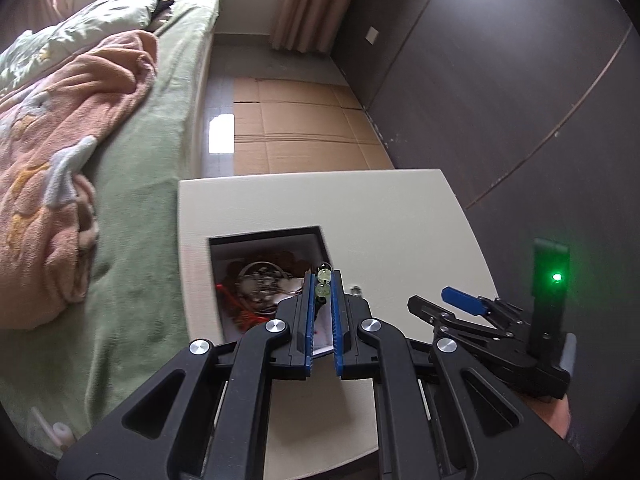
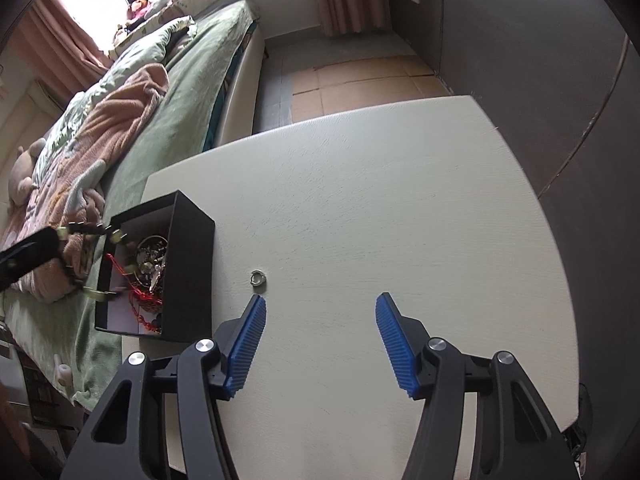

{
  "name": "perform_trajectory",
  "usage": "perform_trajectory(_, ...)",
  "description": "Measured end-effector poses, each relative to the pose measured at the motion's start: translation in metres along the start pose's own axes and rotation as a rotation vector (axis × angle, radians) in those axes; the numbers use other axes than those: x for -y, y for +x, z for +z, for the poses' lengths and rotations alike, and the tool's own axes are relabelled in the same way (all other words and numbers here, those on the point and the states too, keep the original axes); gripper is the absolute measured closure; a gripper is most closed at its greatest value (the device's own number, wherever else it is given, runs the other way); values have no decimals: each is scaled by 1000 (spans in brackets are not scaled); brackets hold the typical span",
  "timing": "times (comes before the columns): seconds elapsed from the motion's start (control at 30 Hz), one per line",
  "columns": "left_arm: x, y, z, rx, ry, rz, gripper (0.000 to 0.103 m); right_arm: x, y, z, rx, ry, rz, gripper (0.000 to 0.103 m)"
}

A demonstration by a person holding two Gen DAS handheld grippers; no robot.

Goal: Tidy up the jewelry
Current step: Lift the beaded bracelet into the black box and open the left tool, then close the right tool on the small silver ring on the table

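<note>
A black jewelry box (image 1: 264,240) (image 2: 192,264) stands open on the white table (image 2: 380,208), with tangled jewelry and a red cord (image 2: 138,292) inside. My left gripper (image 1: 322,280) is shut on a bracelet of green and dark beads (image 1: 322,282) and holds it over the box. In the right wrist view the bracelet (image 2: 92,240) hangs blurred over the box's left edge. A small silver ring (image 2: 258,278) (image 1: 355,289) lies on the table right of the box. My right gripper (image 2: 320,312) is open and empty, above the table near the ring.
A bed with a green sheet (image 2: 168,120) and a pink blanket (image 1: 60,152) runs along the table's left side. Cardboard (image 1: 304,128) covers the floor beyond the table. A dark wall (image 1: 500,80) stands to the right.
</note>
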State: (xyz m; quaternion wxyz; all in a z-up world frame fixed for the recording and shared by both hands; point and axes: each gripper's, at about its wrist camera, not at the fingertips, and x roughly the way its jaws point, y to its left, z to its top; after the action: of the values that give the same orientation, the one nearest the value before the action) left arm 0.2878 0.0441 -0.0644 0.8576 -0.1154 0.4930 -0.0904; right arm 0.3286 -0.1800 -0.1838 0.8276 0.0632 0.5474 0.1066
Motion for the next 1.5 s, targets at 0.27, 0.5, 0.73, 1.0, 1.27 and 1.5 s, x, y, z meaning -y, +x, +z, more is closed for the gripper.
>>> perform_trajectory(0.27, -25, -8, -2, 13, -38, 8, 95, -21, 24, 7, -40, -43, 4, 52)
perform_trajectory(0.5, -34, -5, -1, 8, -53, -5, 95, -40, 46, 18, -81, -73, 4, 57)
perform_trajectory(0.73, -36, 4, 2, -8, -65, -22, 82, -52, 66, 23, -117, -109, -17, 64)
perform_trajectory(1.0, -40, 8, -2, 18, -87, 7, 48, -60, 67, 25, -137, -168, -53, 102)
perform_trajectory(1.27, -48, 13, -5, 15, -101, -9, 38, -50, 60, 23, -127, -118, -46, 102)
perform_trajectory(1.5, -58, 13, -6, 22, -115, -25, 31, -48, 54, 28, -124, -80, -57, 86)
